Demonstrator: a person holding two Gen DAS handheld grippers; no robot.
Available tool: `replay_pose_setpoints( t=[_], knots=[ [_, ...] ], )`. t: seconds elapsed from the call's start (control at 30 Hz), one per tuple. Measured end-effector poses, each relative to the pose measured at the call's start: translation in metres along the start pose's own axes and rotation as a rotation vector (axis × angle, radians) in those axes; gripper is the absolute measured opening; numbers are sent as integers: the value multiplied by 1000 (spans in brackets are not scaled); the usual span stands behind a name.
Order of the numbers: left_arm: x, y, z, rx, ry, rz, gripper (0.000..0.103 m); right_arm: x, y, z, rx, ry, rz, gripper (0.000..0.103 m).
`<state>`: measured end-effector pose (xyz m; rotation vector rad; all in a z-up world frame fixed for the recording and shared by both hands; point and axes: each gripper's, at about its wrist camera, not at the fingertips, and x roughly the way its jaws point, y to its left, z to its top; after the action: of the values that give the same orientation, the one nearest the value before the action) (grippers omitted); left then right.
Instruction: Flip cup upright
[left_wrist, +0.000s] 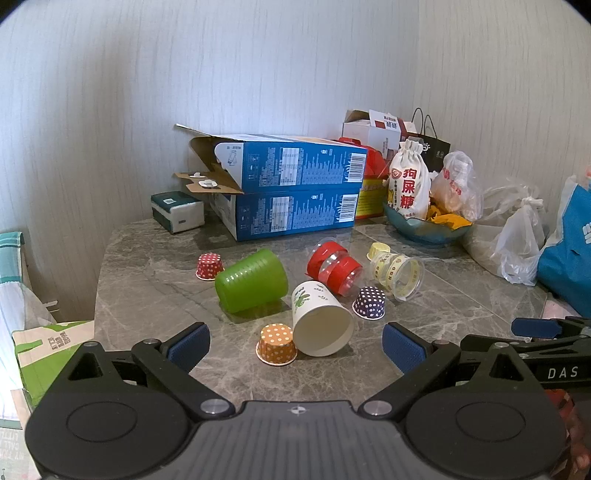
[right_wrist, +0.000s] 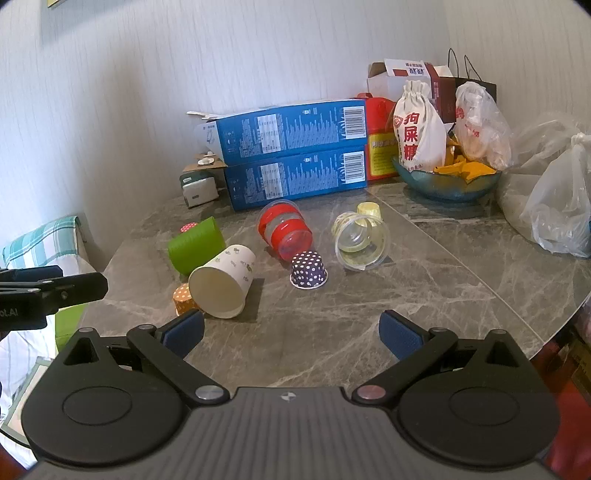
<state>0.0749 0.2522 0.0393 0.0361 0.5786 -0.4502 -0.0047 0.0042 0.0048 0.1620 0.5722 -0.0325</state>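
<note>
Several cups lie on their sides on the grey marble table: a white paper cup with its mouth toward me, a green plastic cup, a red-banded clear cup and a yellow-printed clear cup. My left gripper is open and empty, just in front of the white cup. My right gripper is open and empty, to the right and short of the cups.
Small dotted cupcake liners sit upside down: orange, purple, red, yellow. Two stacked blue boxes, a tissue pack, a blue bowl with bags and plastic bags line the back and right.
</note>
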Motion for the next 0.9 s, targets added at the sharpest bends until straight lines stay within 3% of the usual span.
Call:
replay_pose_setpoints(
  t=[0.9],
  knots=[
    [-3, 3, -1, -4, 0, -3, 101, 0, -5, -2, 29, 14, 4, 102]
  ],
)
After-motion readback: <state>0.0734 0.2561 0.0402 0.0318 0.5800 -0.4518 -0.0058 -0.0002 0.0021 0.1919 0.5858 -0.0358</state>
